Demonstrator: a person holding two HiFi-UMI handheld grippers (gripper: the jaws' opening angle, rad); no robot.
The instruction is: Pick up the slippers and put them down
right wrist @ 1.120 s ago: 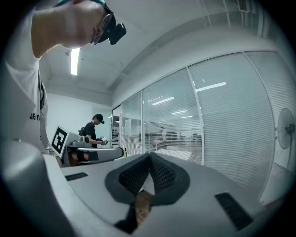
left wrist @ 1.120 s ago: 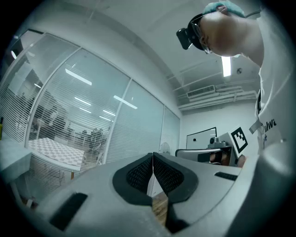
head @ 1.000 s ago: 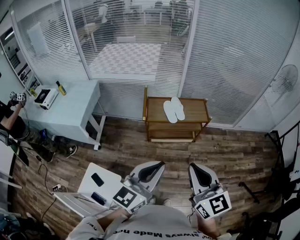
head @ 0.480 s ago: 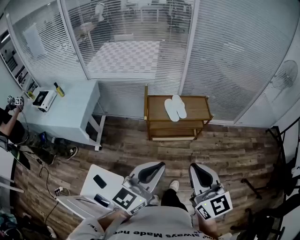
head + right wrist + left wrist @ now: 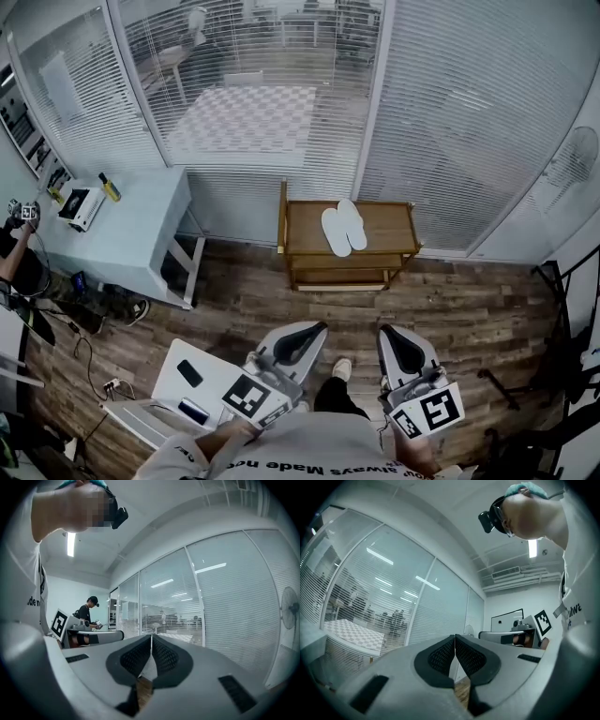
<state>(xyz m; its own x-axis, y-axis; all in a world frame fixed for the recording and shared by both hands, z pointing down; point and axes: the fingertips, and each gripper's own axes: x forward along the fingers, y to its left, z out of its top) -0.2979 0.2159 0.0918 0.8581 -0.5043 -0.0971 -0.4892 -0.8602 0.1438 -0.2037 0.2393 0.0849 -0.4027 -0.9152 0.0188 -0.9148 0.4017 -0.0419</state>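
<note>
A pair of white slippers (image 5: 342, 228) lies side by side on top of a small wooden shelf unit (image 5: 302, 234) against the glass wall, in the head view. My left gripper (image 5: 309, 330) and right gripper (image 5: 394, 334) are held low near my body, far short of the shelf, both pointing toward it. In the left gripper view the jaws (image 5: 454, 641) are shut with their pads together and nothing between them. The right gripper (image 5: 151, 641) looks the same in its own view: shut and empty. The slippers do not show in either gripper view.
A light blue table (image 5: 122, 230) with a small box and a bottle stands at the left. A white stool (image 5: 192, 375) with dark phones on it sits by my left side. A person (image 5: 19, 253) stands at the far left edge. A fan (image 5: 570, 159) stands at the right.
The view has shifted forward: the shelf and slippers sit slightly lower and nearer, and a foot now shows between the grippers. Both grippers stay shut and empty.
</note>
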